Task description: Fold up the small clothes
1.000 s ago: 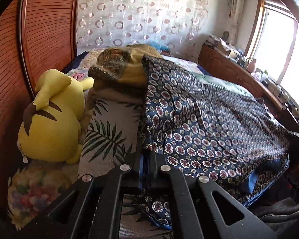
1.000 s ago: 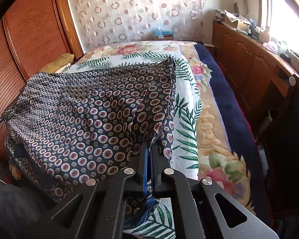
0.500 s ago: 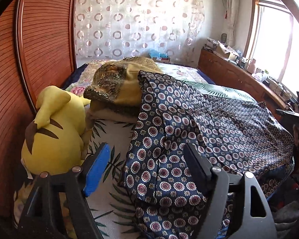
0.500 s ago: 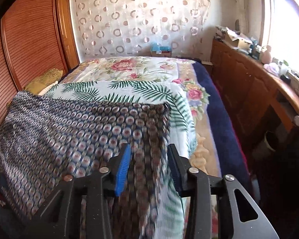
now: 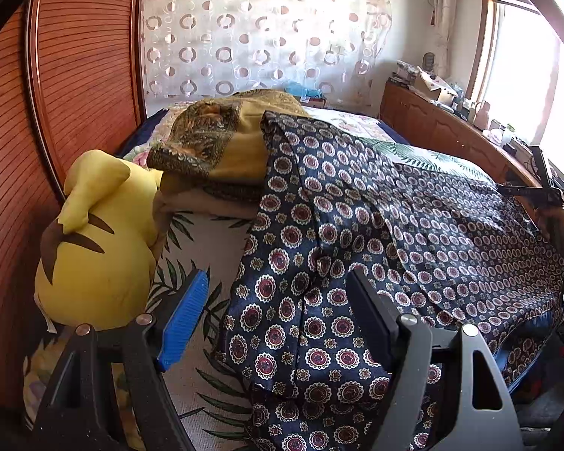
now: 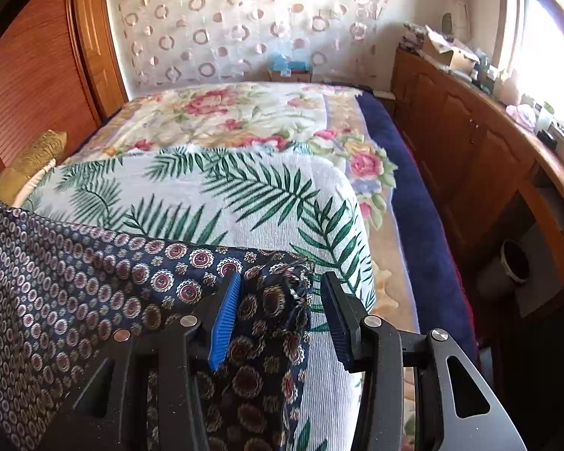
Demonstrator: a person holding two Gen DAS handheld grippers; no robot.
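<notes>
A navy garment with round maroon medallions [image 5: 376, 233] lies spread across the bed over a palm-leaf sheet [image 5: 191, 240]. My left gripper [image 5: 278, 282] is open, its jaws standing wide over the garment's near left corner, holding nothing. In the right wrist view the same garment [image 6: 94, 282] lies at the lower left on the palm-leaf sheet [image 6: 244, 188]. My right gripper [image 6: 280, 282] is open, with the garment's crumpled corner [image 6: 282, 293] lying loose between the jaws. The right gripper also shows in the left wrist view [image 5: 537, 191] at the far right edge.
A yellow plush toy [image 5: 94, 233] sits at the left by the wooden headboard [image 5: 56, 75]. A gold patterned pillow [image 5: 222, 139] lies behind the garment. A wooden cabinet [image 6: 470, 143] with clutter runs along the right under the window. A floral blanket [image 6: 244, 112] covers the far bed.
Both grippers were shut on the garment's corners and held it up. Both have opened and let go, and the garment now lies flat on the bed.
</notes>
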